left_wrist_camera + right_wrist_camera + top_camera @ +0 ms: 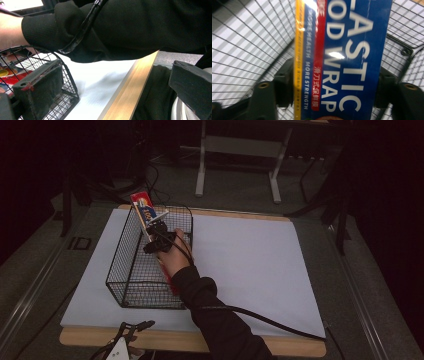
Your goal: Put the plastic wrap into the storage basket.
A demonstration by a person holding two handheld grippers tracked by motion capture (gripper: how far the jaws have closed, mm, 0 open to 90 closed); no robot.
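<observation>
Setting the plastic wrap box (344, 60) into the wire basket (125, 270): it leans there between the right gripper (159, 236) fingers, apart. Next, withdraw upward. Left gripper (131, 332) fingers spread, empty.

Glossy cardboard wrap box (347, 60), black wire basket (131, 270), matt white sheet (250, 265).

Dim lab: paper-covered table (260, 265), equipment stands (239, 150)

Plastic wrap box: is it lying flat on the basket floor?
No. In the high view the plastic wrap box stands tilted in the wire basket, its top end above the rim.
</observation>
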